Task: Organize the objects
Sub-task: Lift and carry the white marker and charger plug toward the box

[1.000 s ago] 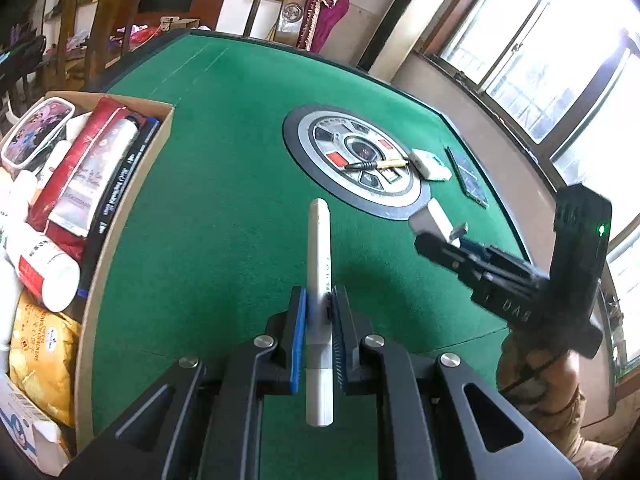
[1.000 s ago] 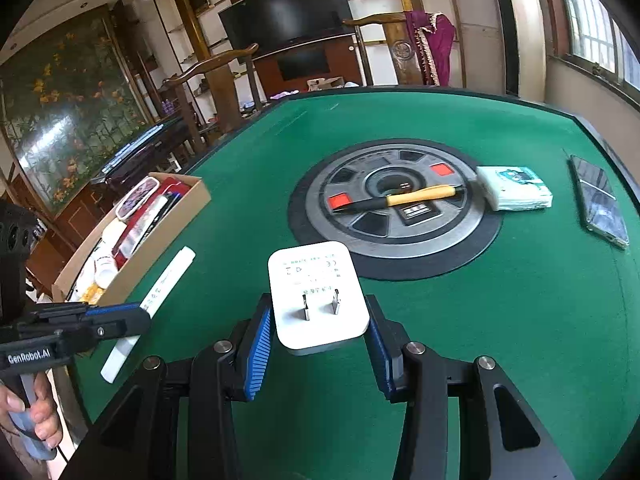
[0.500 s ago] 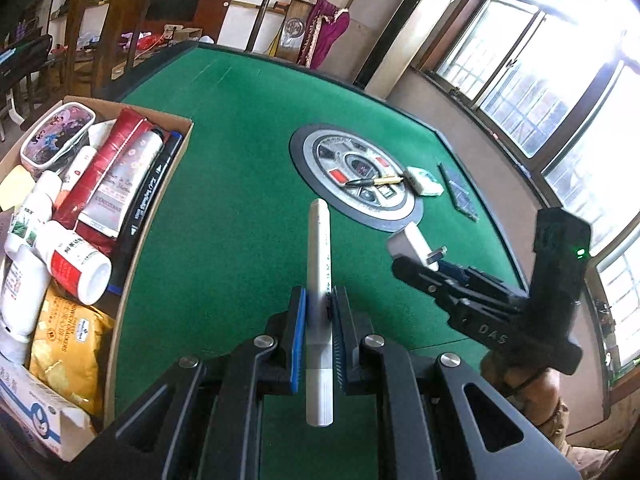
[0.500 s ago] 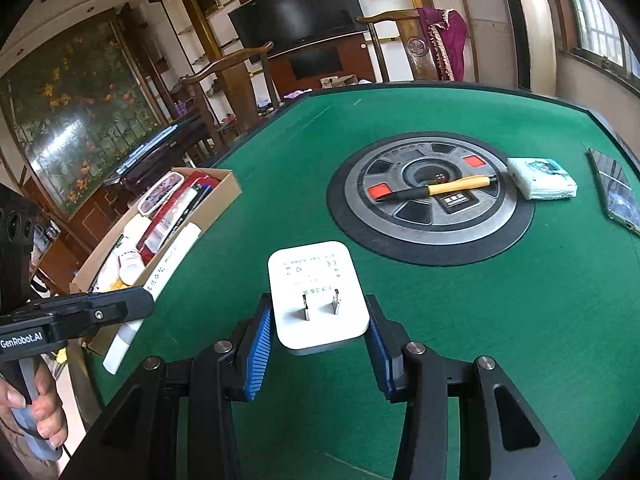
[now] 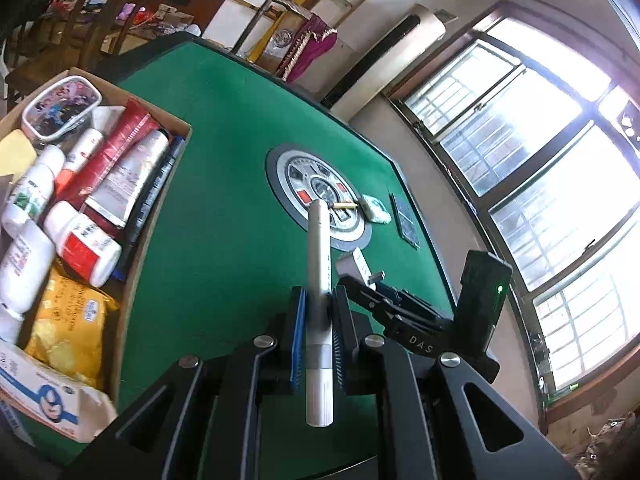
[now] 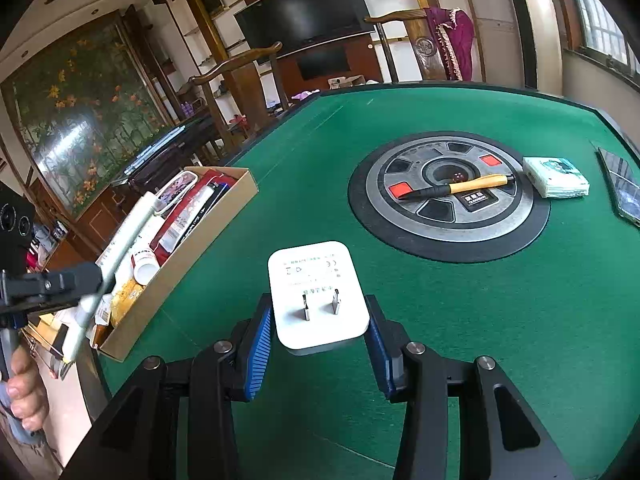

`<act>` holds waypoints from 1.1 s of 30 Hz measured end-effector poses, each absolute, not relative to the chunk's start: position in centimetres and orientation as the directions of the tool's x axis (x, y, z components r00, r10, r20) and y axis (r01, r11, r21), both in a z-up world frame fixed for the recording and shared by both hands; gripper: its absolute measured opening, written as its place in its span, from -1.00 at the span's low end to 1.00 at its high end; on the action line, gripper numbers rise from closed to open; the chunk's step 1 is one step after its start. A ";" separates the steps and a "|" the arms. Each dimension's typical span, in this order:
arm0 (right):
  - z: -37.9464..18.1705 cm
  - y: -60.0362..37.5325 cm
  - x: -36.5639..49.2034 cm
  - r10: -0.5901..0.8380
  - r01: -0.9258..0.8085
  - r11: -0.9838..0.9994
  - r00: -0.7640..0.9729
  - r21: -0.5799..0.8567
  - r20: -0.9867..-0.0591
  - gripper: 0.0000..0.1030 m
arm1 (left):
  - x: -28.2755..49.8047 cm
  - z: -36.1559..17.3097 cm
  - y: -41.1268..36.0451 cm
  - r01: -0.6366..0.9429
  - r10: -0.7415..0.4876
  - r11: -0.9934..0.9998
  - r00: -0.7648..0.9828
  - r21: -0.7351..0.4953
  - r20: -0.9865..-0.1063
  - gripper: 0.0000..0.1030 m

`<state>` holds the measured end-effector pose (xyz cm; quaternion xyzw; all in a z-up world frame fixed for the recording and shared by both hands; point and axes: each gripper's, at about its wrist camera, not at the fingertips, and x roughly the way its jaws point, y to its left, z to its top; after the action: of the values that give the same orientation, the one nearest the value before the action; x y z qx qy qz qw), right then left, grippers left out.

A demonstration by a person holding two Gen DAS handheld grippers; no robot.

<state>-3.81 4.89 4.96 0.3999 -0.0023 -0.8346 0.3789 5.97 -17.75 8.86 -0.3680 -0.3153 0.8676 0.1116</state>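
— Both grippers loaded?
— Yes. Left gripper point(image 5: 317, 334) clamps a white tube point(image 5: 319, 280) beside the cardboard box point(image 5: 160, 216); right gripper point(image 6: 318, 342) grips a white charger point(image 6: 318, 300) above the green table point(image 6: 480, 320).

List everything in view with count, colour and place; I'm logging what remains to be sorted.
Cardboard box: one, brown, table's left edge, full of tubes, bottles and packets.
Round control panel: one, grey and black, table centre.
Yellow-handled pen: one, black tip, lying on the panel.
Tissue pack: one, white and green, right of the panel.
Phone: one, dark, near the right edge.
Felt table: one, green.
White marker-like tube: one, in the left gripper.
White plug adapter: one, in the right gripper.
Hand: one, on the left gripper's handle.
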 end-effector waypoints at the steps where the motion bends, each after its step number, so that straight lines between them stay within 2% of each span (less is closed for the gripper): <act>1: 4.9 4.8 -3.8 -0.635 0.631 -0.712 -0.392 0.307 -0.665 -0.08 | 6.1 9.0 -18.0 0.045 0.417 -0.778 -0.710 -0.626 -0.568 -0.76; 26: 5.0 1.4 -2.3 -0.647 0.677 -0.676 -0.353 0.293 -0.676 -0.08 | 9.4 10.1 -22.4 0.153 0.291 -0.770 -0.780 -0.620 -0.554 -0.76; 33: 5.3 0.0 -1.5 -0.652 0.699 -0.657 -0.339 0.283 -0.678 -0.08 | 10.8 10.6 -23.4 0.185 0.224 -0.798 -0.793 -0.573 -0.567 -0.76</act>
<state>-1.54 -0.04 5.28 0.4001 0.0293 -0.8176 0.4129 10.82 -23.42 10.63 -0.3218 -0.3174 0.8919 0.0108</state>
